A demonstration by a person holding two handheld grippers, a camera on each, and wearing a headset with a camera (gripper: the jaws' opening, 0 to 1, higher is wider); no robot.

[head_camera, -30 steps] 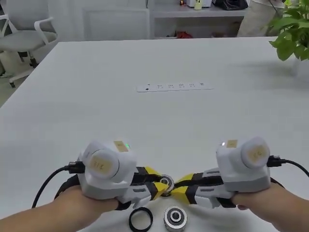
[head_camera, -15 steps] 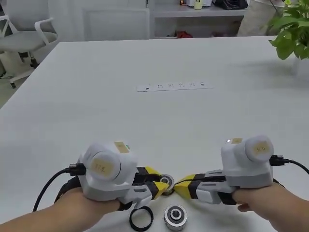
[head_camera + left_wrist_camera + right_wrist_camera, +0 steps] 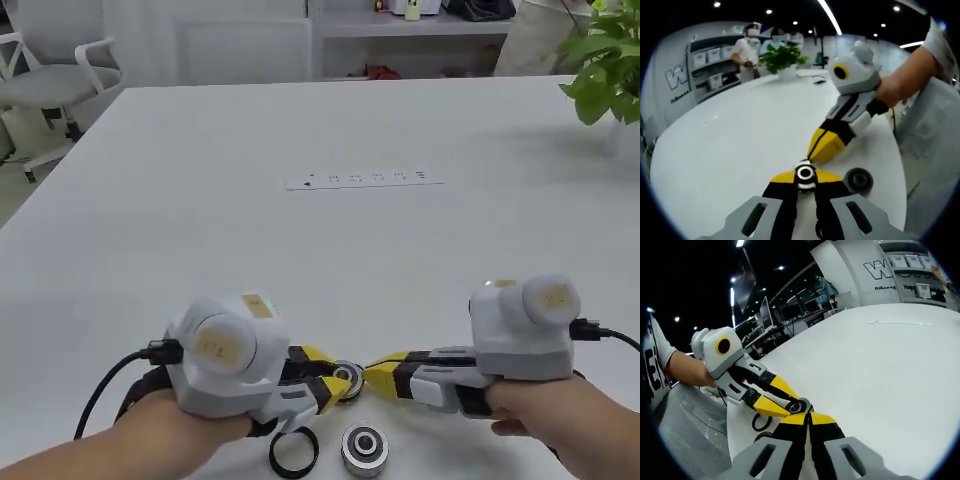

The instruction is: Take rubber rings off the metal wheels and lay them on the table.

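— Where is the metal wheel (image 3: pixel 345 378)?
— It is clamped between the yellow tips of the left gripper (image 3: pixel 338 384), low by the near edge of the white counter (image 3: pixel 330 270). The left gripper view shows it face-on, right at the jaw tips.
— And the right gripper (image 3: pixel 374 374)?
— Its jaws are pressed together, with nothing visible between them. The tips point at the wheel and sit just beside it. Whether they touch it cannot be told.
— Is anything lying on the counter?
— A loose black rubber ring (image 3: pixel 292 452) lies flat, nearer the person than the left gripper. A second wheel (image 3: pixel 364 447) lies just beside the ring, to its right. A white power strip (image 3: pixel 362 180) lies well apart, farther up the counter.
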